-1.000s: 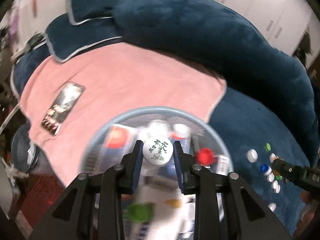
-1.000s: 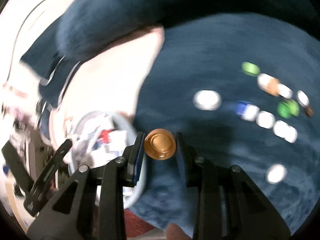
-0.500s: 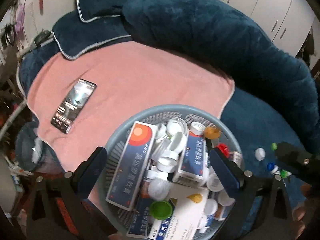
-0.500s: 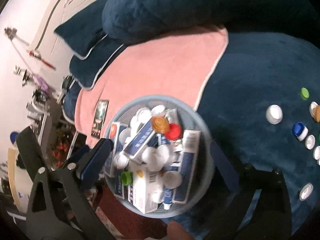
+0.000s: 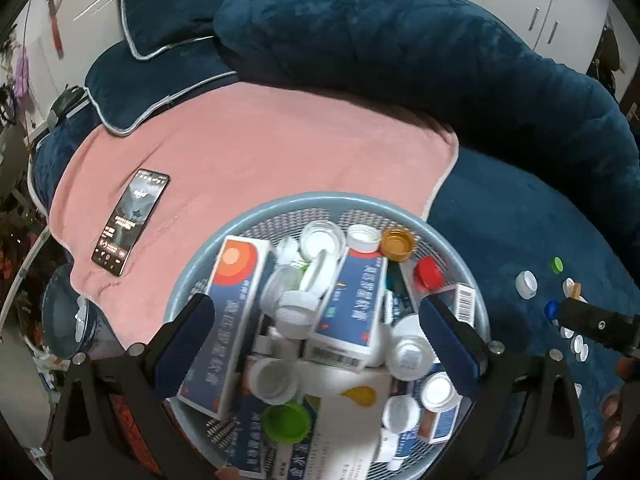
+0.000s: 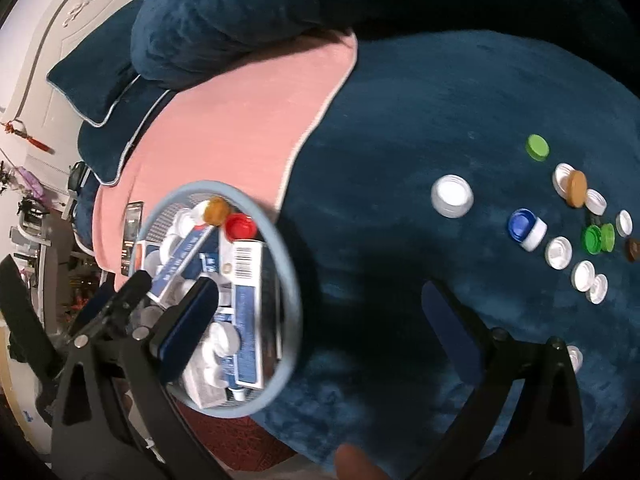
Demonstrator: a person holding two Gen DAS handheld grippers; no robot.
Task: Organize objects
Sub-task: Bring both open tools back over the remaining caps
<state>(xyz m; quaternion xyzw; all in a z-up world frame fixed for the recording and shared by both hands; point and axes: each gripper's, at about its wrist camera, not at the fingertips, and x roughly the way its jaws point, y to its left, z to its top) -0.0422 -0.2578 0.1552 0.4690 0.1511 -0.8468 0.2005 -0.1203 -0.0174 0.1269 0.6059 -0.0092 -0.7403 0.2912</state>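
The left gripper (image 5: 316, 336) is hanging over the basket (image 5: 280, 210) with its fingers (image 5: 188, 336) spread as wide as they go, gripping nothing. The right gripper (image 6: 320, 320) is pointing steeply down beside the basket (image 6: 294, 288), its fingers (image 6: 192, 312) equally wide and empty above the blue cushion (image 6: 420, 120). The basket is sitting where the pink towel (image 5: 260, 148) is meeting the cushion, and it is holding medicine boxes (image 5: 224, 320), white caps, a gold cap (image 5: 397, 243) and a red cap (image 5: 429, 273). More loose caps (image 6: 452, 195) are lying scattered on the cushion, well apart from the basket. A phone (image 5: 131, 221) is lying on the towel.
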